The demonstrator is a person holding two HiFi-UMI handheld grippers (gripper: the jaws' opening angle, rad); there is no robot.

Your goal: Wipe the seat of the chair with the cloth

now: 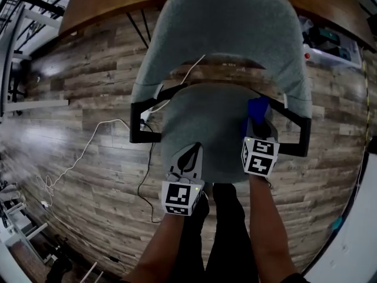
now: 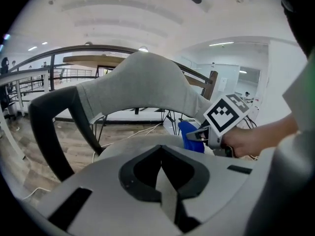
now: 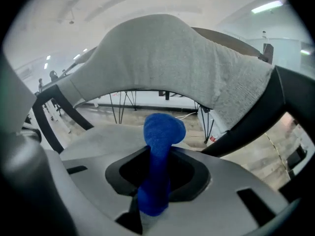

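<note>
Right gripper [image 3: 150,200] clamps the bright blue cloth [image 3: 161,132], bunched into a roll over the grey seat [image 1: 212,122]; left gripper [image 2: 162,178] closed, empty.

The grey curved chair [image 1: 235,28] wears matt, finely woven fabric; its black armrests [image 1: 137,125] look like smooth plastic. The blue cloth [image 3: 158,132] looks soft and nubbly. The plank floor [image 1: 88,87] shows wood grain with a dull sheen.

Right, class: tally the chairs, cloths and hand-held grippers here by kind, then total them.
Grey fabric chair with black armrests: 1
Blue cloth, in the right gripper: 1
Two-jaw grippers, left gripper and right gripper: 2
Total: 4
</note>
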